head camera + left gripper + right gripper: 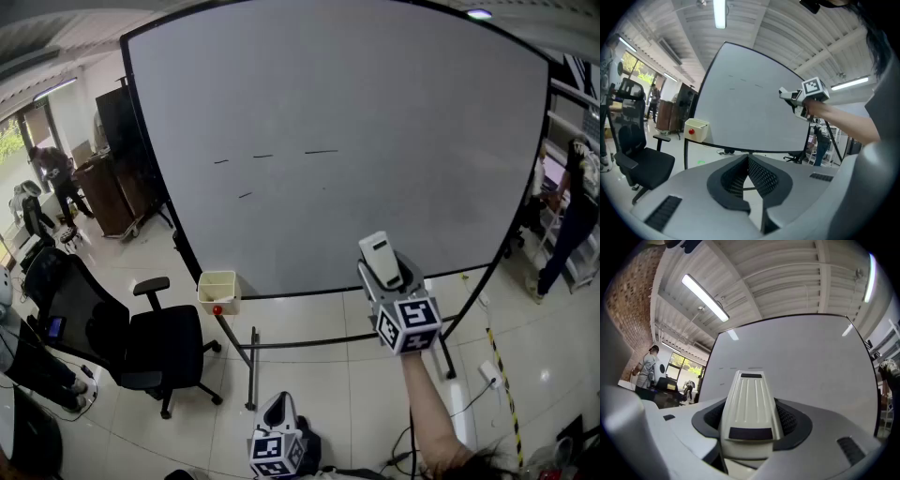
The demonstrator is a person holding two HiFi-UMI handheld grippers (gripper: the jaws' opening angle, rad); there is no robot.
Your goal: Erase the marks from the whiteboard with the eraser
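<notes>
A large whiteboard (pixel 375 112) on a black stand fills the head view. Several short dark marks (pixel 321 151) sit in its upper left part, and one lower mark (pixel 245 195). My right gripper (pixel 380 267) is held up before the board's lower right edge, shut on a cream-white eraser (pixel 382 259). In the right gripper view the eraser (pixel 749 406) sits between the jaws, pointing at the board (pixel 806 357), apart from it. My left gripper (pixel 278 412) hangs low at the bottom, its jaws closed together with nothing held (pixel 749 171).
A cream box (pixel 218 291) with a red button hangs on the stand's left leg. A black office chair (pixel 155 342) stands to the left. People stand at the far left (pixel 52 173) and far right (pixel 572 216). A cable and socket (pixel 489 373) lie on the floor.
</notes>
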